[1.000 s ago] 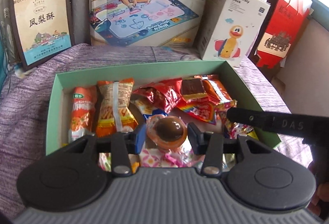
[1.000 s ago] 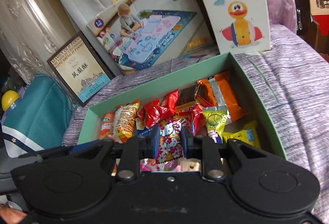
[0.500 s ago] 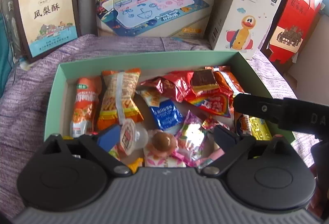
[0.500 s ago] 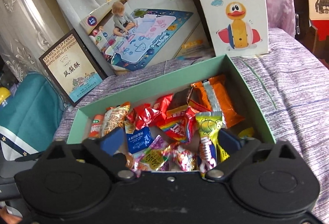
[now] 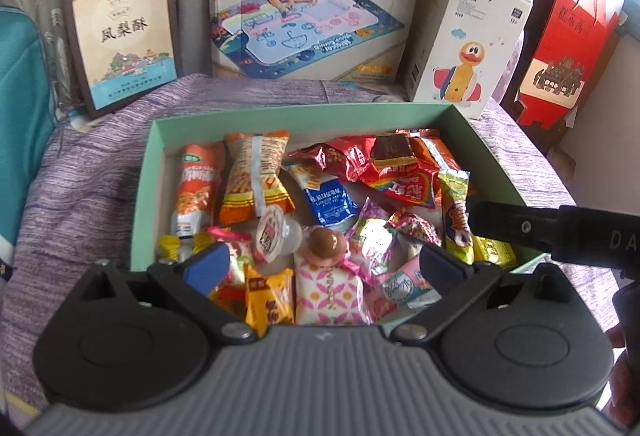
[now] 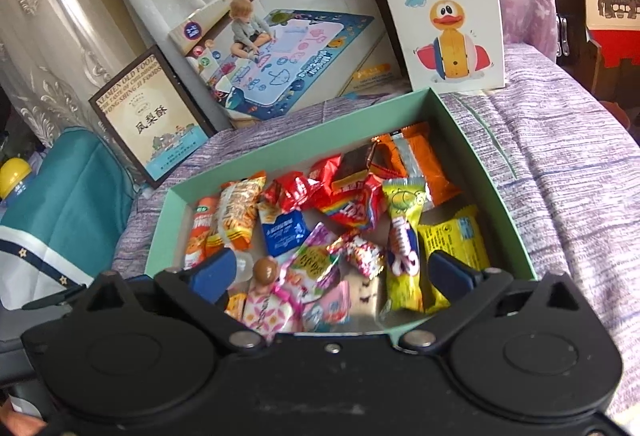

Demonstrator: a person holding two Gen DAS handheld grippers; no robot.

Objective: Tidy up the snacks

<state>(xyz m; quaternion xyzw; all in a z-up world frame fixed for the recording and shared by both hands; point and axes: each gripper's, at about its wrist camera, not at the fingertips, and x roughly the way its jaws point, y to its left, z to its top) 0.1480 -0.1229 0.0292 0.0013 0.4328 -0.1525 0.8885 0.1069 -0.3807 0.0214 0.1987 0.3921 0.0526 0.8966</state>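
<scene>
The right gripper [image 6: 334, 270] stood wide open over the near end of the green box [image 6: 480, 163], nothing between its blue pads. Wrapped snacks filled the box: a yellow packet [image 6: 454, 236] at four o'clock, an orange one [image 6: 426, 167] at one o'clock.

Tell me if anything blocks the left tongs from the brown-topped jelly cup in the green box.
Nothing visible does. The left tongs stand open over the near end of the green box, and the brown-topped jelly cup lies uncovered on top of a pink patterned packet, between the fingertips.
</scene>
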